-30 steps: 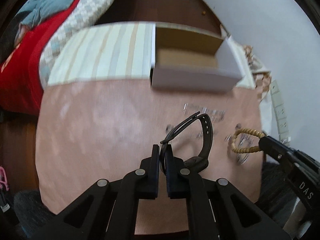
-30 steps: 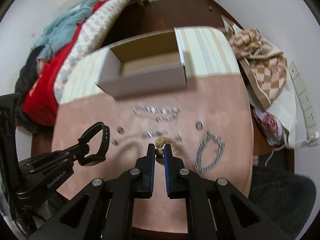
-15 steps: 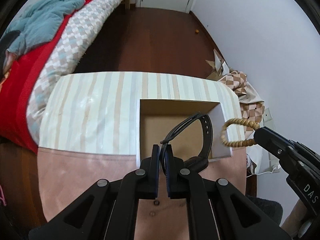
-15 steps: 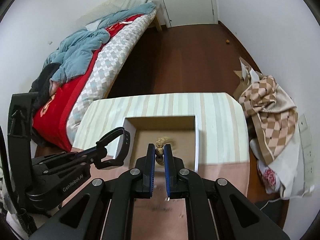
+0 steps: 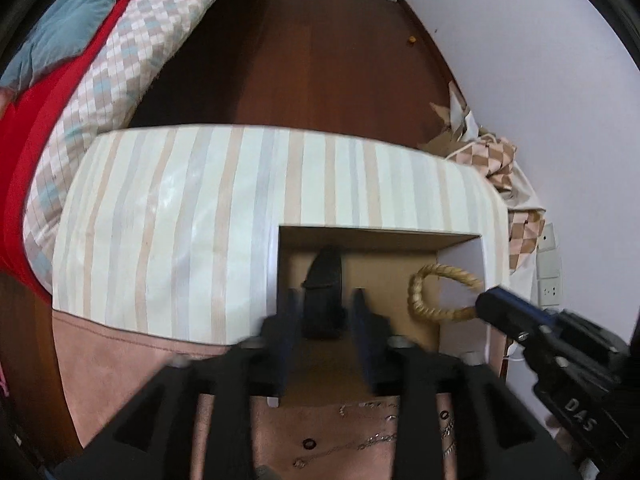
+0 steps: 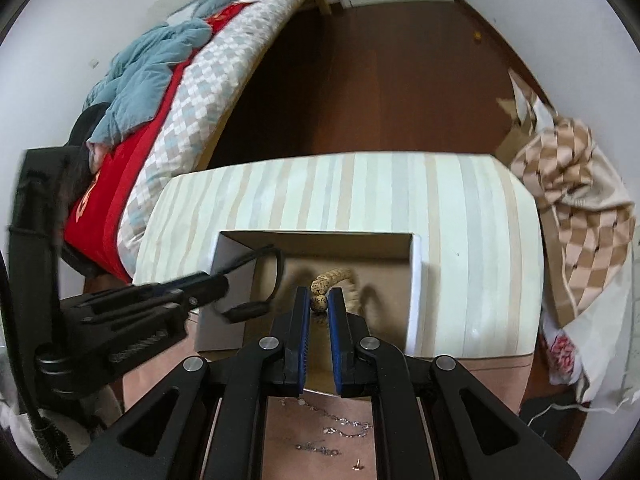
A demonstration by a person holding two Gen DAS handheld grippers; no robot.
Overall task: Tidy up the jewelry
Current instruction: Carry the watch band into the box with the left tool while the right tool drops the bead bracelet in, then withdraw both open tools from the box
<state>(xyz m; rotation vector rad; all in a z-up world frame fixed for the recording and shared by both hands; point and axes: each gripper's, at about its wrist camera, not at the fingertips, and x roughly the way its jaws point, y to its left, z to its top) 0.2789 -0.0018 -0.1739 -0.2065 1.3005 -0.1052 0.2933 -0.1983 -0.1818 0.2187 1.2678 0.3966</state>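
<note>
Bedroom, dark wood floor, striped table top (image 5: 180, 220) with a pink mat (image 5: 120, 352) along its near edge. Open cardboard box (image 5: 380, 236) sitting toward the right edge of the table. Half a second ago both grippers closed over the box; now the left gripper (image 5: 322, 316) spread wide, black watch (image 5: 324, 292) loose between the fingers and dropping inside the box, blurred, so cannot tell if landed. One piece as good as delivered. Right gripper (image 6: 319, 304) pinched tight on the beaded bracelet (image 6: 332, 278), hanging over the box floor, release not yet made. Silver chains (image 6: 344, 428) and small rings (image 5: 308, 444) waiting on the mat near the front edge. Box walls close on either side of both grippers; straight up looks the safest exit. Table's right edge near, checked cloth (image 6: 576, 216) heaped just beyond.
</note>
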